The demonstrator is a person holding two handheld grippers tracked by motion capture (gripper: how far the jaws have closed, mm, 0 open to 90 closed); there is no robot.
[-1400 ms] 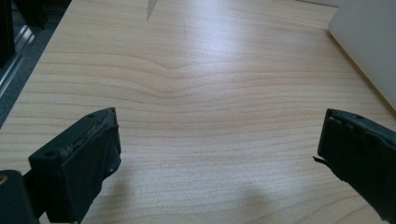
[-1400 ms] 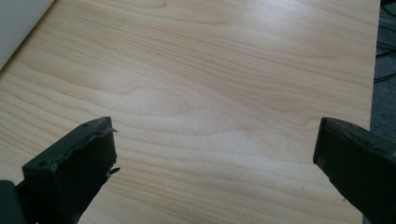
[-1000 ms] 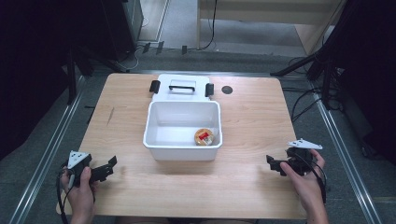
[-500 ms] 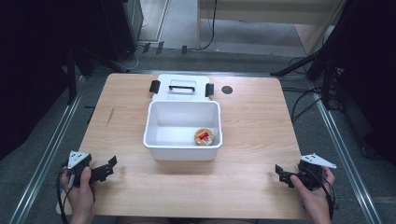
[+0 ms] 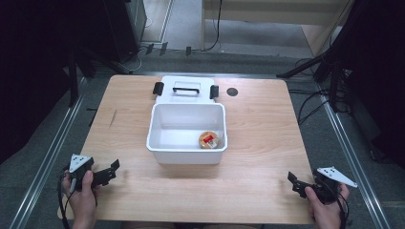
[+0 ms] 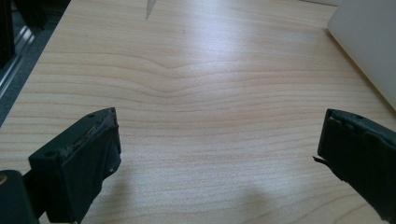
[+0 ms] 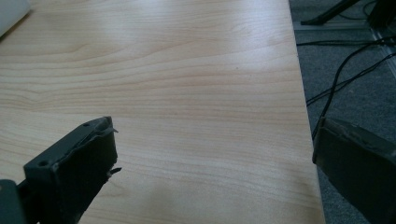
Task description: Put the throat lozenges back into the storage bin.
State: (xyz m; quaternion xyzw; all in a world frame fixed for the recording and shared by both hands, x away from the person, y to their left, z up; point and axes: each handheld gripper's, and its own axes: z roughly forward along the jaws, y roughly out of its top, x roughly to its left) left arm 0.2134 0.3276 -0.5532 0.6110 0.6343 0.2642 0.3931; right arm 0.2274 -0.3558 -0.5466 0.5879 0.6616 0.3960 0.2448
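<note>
A light wooden tabletop (image 5: pixel 267 143) carries a white rectangular plastic bin (image 5: pixel 187 141) at its middle, a little toward the far edge. Inside the bin, in its near right corner, lies a small round container with an orange and red top (image 5: pixel 208 140) (what it holds I cannot tell). Just behind the bin, touching its far wall, lies a white lid with a handle and two black latches (image 5: pixel 185 88). A small dark round spot (image 5: pixel 232 91) sits on the tabletop beside the lid, near the far edge.

The left gripper (image 5: pixel 109 172) is held by a hand (image 5: pixel 82 198) at the near left corner of the tabletop. In the left gripper view its jaws stand wide apart with only bare wood between them. The right gripper (image 5: pixel 295 182) is at the near right corner, held by the other hand (image 5: pixel 325 210); its jaws are also spread wide and hold nothing, and one of them reaches past the right edge of the tabletop.
</note>
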